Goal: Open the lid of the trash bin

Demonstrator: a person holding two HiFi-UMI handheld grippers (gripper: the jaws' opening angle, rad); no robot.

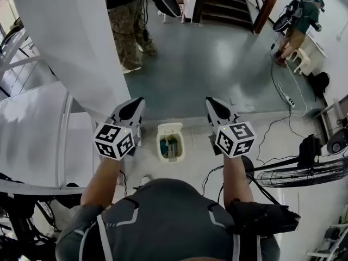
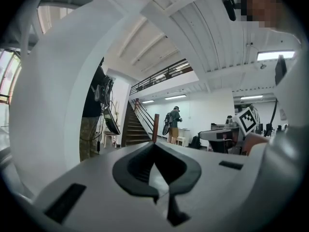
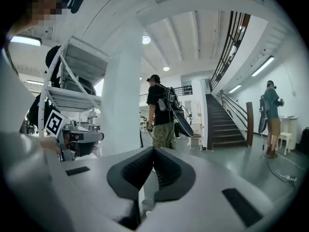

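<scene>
Head view: the trash bin [image 1: 170, 143] stands on the pale floor [image 1: 193, 132], low between both grippers, its contents showing. The left gripper [image 1: 138, 103] and right gripper [image 1: 211, 103] hang above it, well apart. A white pillar [image 1: 65, 37] crowds the left side, and a cable [image 1: 283, 91] trails off to the right.

Left gripper view: jaws pressed together on nothing, with a staircase [image 2: 137, 129] ahead.

Right gripper view: jaws together too, and a standing person [image 3: 161, 115] beyond.

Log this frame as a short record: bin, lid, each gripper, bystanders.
trash bin: on the floor, between the grippers in the head view
lid: looks tipped back, contents showing
left gripper: shut, empty, not touching the bin
right gripper: shut, empty, not touching the bin
bystanders: person by the pillar; person near the stairs
</scene>
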